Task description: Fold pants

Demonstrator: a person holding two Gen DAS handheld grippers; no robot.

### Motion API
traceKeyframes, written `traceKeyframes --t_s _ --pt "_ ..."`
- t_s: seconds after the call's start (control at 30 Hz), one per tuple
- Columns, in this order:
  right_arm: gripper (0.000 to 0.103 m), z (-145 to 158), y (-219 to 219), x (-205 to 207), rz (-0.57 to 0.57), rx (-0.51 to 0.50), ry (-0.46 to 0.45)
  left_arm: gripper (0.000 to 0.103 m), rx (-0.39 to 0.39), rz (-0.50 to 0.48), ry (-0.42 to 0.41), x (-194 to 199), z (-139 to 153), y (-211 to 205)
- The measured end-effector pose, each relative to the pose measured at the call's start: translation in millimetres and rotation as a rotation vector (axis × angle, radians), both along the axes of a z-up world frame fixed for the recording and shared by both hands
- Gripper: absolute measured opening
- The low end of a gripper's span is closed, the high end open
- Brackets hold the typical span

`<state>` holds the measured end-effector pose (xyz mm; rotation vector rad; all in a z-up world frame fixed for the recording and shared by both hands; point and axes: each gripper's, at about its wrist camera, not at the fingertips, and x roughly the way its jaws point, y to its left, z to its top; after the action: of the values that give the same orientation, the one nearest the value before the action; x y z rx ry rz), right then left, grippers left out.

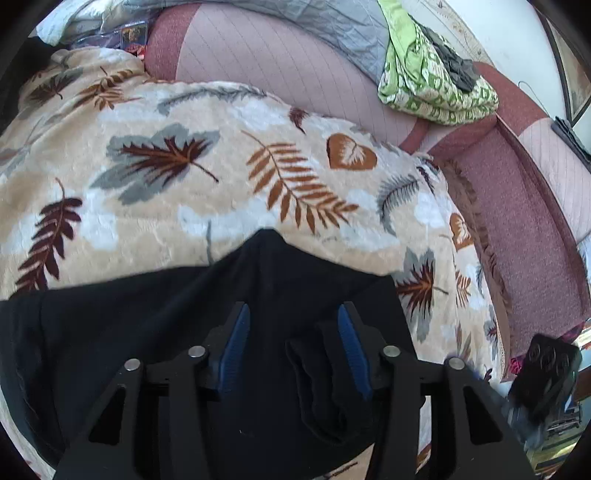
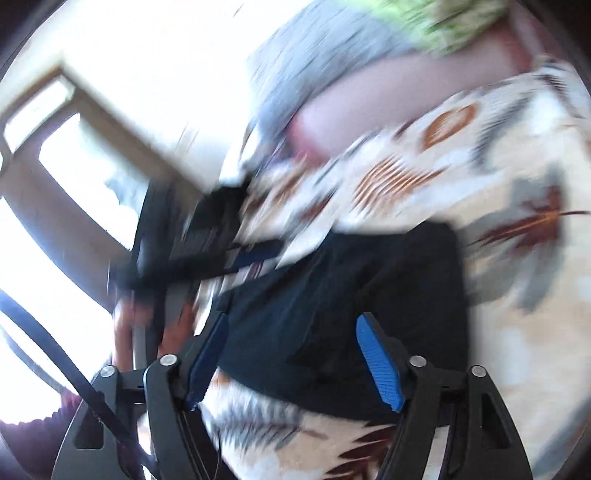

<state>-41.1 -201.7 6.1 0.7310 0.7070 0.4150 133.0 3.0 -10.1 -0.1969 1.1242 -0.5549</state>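
Note:
The black pants (image 1: 229, 314) lie folded on a beige leaf-print blanket (image 1: 184, 184). My left gripper (image 1: 293, 314) is open just above the pants, its blue-padded fingers (image 1: 236, 339) apart with a fabric fold between them, not pinched. In the blurred right wrist view the pants (image 2: 351, 288) lie on the same blanket (image 2: 517, 332). My right gripper (image 2: 291, 325) is open over the pants' near edge and holds nothing. The left gripper (image 2: 255, 254) shows at mid left there. The right gripper's body (image 1: 543, 376) shows at the left view's lower right.
A pink sofa back (image 1: 277, 66) runs behind the blanket. A grey cloth (image 1: 314, 18) and a green patterned cloth (image 1: 436, 81) lie on it. The sofa's pink side (image 1: 517, 221) bounds the blanket on the right. Bright windows (image 2: 74, 166) are at the left in the right wrist view.

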Motion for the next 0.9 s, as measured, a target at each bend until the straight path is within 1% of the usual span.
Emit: traceKeyframes --t_s 0.03,0.07,0.13,0.23,0.27,0.3,0.33,0.37,0.4,0.47,0.5,0.57,0.63,0.67,0.73,0.77,0.8,0.83,0.87,0.9 --pt "0.078 -3.8 -16.3 -3.3 -0.076 0.003 0.021 0.050 0.005 -0.007 0.016 -2.1 -5.5 -3.9" --pt "0.079 -8.3 -26.4 -5.6 -0.126 0.008 0.045 0.050 0.007 -0.017 0.038 -3.6 -12.8 -9.4" --pt "0.080 -24.3 -48.9 -6.2 -0.219 0.060 0.111 0.050 0.017 -0.027 0.063 -6.8 -24.0 -19.0" --pt "0.080 -39.8 -62.1 -2.7 -0.267 0.132 0.156 0.050 0.066 -0.044 0.072 -13.9 -38.4 -40.3" --pt "0.080 -41.5 -64.5 -2.6 -0.274 0.143 0.163 0.046 0.125 -0.056 0.054 -16.1 -42.0 -50.8" --pt "0.080 -42.7 -65.9 -2.1 -0.278 0.147 0.170 0.031 0.166 -0.069 0.038 -17.8 -43.4 -57.3" --pt "0.080 -44.3 -65.4 1.0 -0.284 0.146 0.181 0.028 0.219 -0.078 0.014 -19.8 -43.6 -62.9" --pt "0.080 -45.4 -66.2 0.0 -0.285 0.146 0.185 0.020 0.258 -0.075 -0.011 -22.0 -41.3 -66.4" --pt "0.080 -47.8 -62.6 1.1 -0.285 0.147 0.191 0.007 0.279 -0.065 -0.021 -22.3 -39.0 -66.5" --pt "0.080 -49.0 -64.3 0.9 -0.282 0.145 0.204 0.005 0.321 -0.050 -0.037 -19.4 -34.6 -63.7" --pt "0.080 -48.4 -63.3 -4.0 -0.279 0.142 0.207 0.004 0.361 -0.040 -0.050 -17.7 -34.6 -61.6" --pt "0.080 -48.9 -63.6 -5.4 -0.272 0.136 0.214 0.004 0.414 -0.021 -0.062 -14.9 -37.1 -54.1" --pt "0.080 -49.8 -64.1 -7.1 -0.268 0.131 0.226 0.004 0.384 -0.010 -0.029 -11.7 -40.3 -42.9" --pt "0.080 -50.6 -63.8 -6.7 -0.268 0.131 0.229 0.004 0.320 -0.004 -0.011 -13.2 -38.7 -31.5" --pt "0.080 -51.4 -63.2 -6.2 -0.269 0.124 0.231 0.005 0.248 0.006 -0.038 -22.6 -29.4 -17.5" --pt "0.080 -50.8 -62.8 -6.6 -0.273 0.117 0.229 0.010 0.233 0.015 -0.058 -27.4 -24.4 -12.2" --pt "0.080 -50.1 -62.6 -7.1 -0.278 0.109 0.226 0.026 0.219 0.028 -0.079 -32.6 -19.4 -6.4" --pt "0.080 -48.5 -62.2 -7.5 -0.287 0.096 0.221 0.037 0.196 0.051 -0.105 -38.4 -13.5 2.8" --pt "0.080 -47.3 -62.6 -8.8 -0.298 0.080 0.217 0.058 0.164 0.092 -0.143 -45.4 -6.1 15.4" --pt "0.080 -46.1 -62.4 -10.1 -0.311 0.062 0.214 0.066 0.135 0.140 -0.188 -52.4 1.3 29.0"
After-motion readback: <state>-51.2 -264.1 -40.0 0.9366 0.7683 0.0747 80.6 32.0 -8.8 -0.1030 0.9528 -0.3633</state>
